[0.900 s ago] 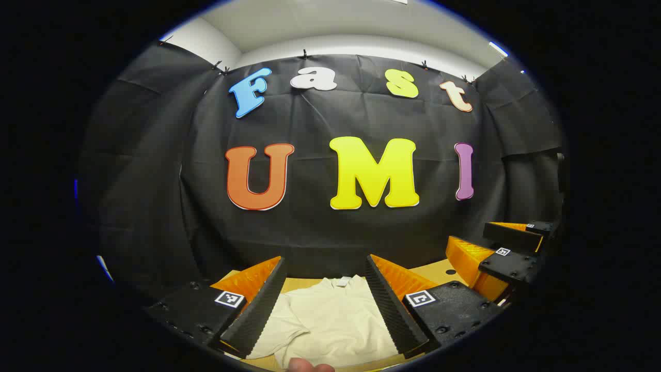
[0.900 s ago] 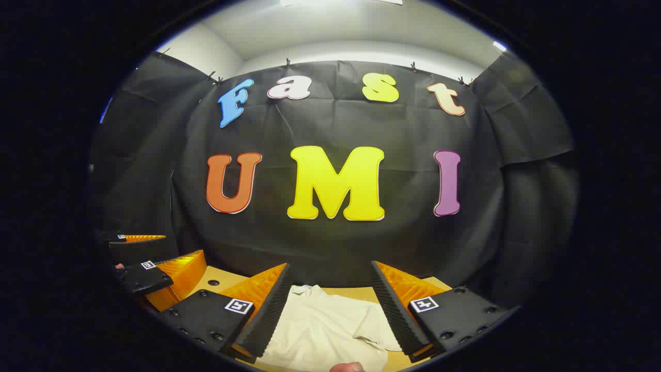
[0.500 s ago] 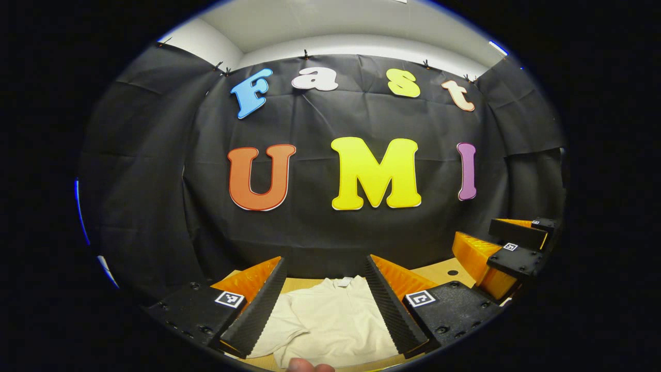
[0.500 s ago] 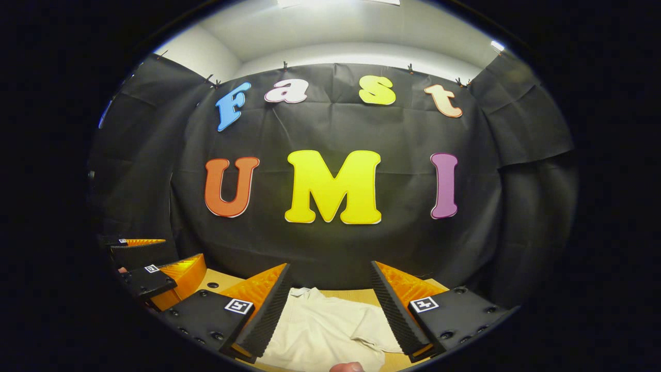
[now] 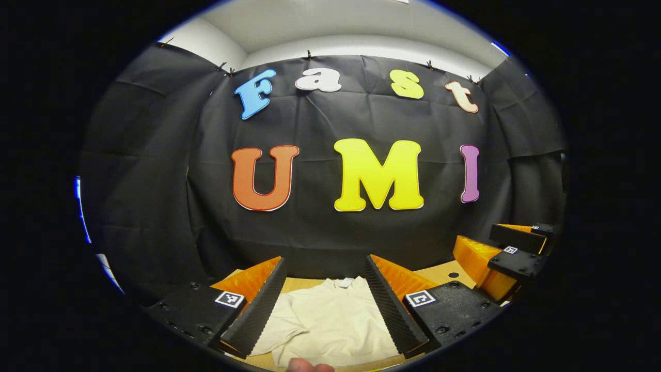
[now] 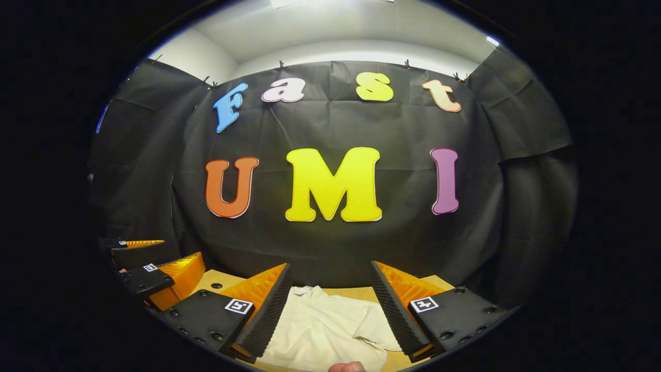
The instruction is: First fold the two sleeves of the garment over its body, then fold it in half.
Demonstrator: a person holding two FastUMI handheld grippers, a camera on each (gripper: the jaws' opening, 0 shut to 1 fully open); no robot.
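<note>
Garment (image 5: 330, 323) lay spread flat on surface (image 5: 439, 268) between and beyond open jaws of left gripper (image 5: 324, 305) and right gripper (image 6: 326, 310). Nothing gripped. Sleeves apparently unfolded; both folds remained.

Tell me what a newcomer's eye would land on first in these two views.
Probably the cream garment, lying on the wooden table and framed between the open fingers of the left gripper. The right gripper view shows the same garment between the open fingers of the right gripper, one sleeve spread toward the right of that view. Behind hangs the black cloth wall.
</note>
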